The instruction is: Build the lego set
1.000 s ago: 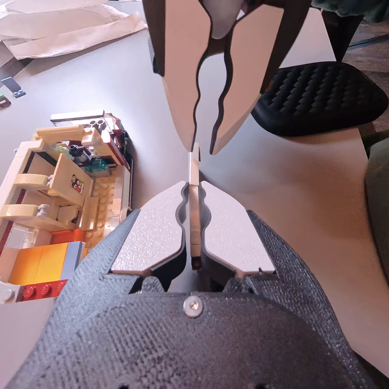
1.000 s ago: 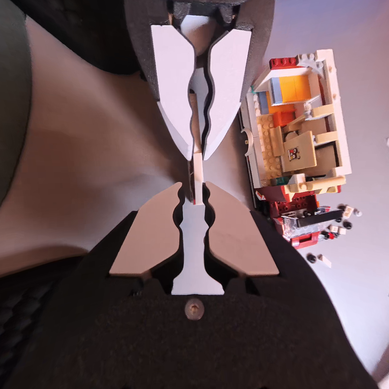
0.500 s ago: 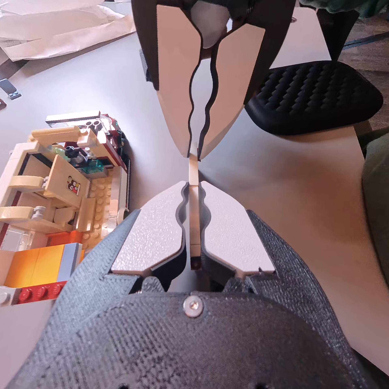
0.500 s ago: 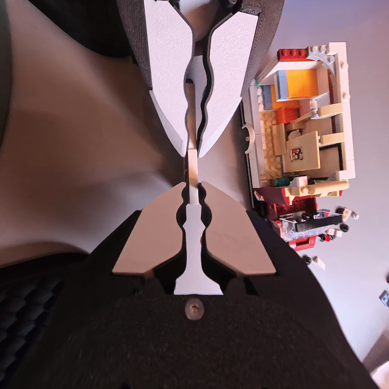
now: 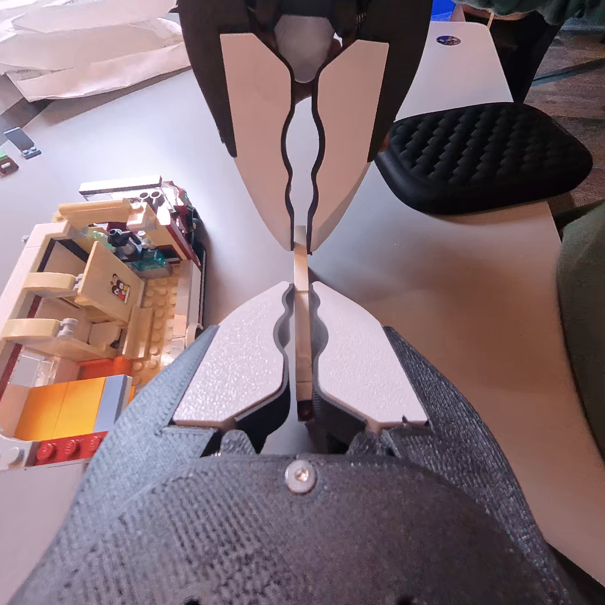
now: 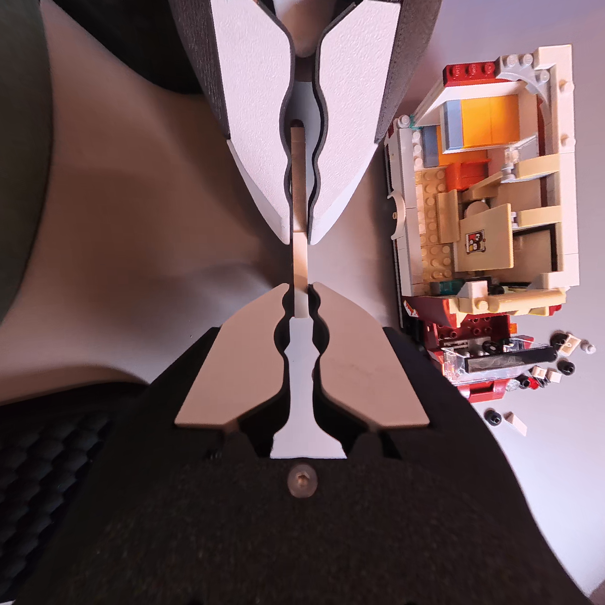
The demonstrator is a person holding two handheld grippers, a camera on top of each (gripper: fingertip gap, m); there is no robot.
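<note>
Left claw [image 5: 301,286]: clamped on a thin cream strip [image 5: 301,268], pads pressed flat on both broad faces, most of the strip's length buried back between the fingers
Right claw [image 6: 299,286]: clamped on the far end of the same strip [image 6: 300,262], only a short tip caught between its pads
Facing: tip to tip, directly opposed, each claw seen head-on in the other's view, right claw [image 5: 300,250], left claw [image 6: 299,240]
Long axis: straight along the line joining the two claws, edge-on to both cameras
Bare stretch: short span of strip between the two sets of fingertips, held clear above the grey table [image 5: 425,294]
Share of grip: far more strip inside the left claw than the right
Strip make-up: possibly two pieces end to end, a seam seeming to show near the left fingertips, too edge-on to be sure
Beside the claws: open-roofed brick-built van model [image 6: 484,209] lying on the table, near but apart from the strip, on the same side in both views
Farther out: loose small bricks [image 6: 540,370] past the model's dark red end, crumpled paper [image 5: 82,59] at the table's far edge, black chair seat [image 5: 484,157] beyond the table
</note>
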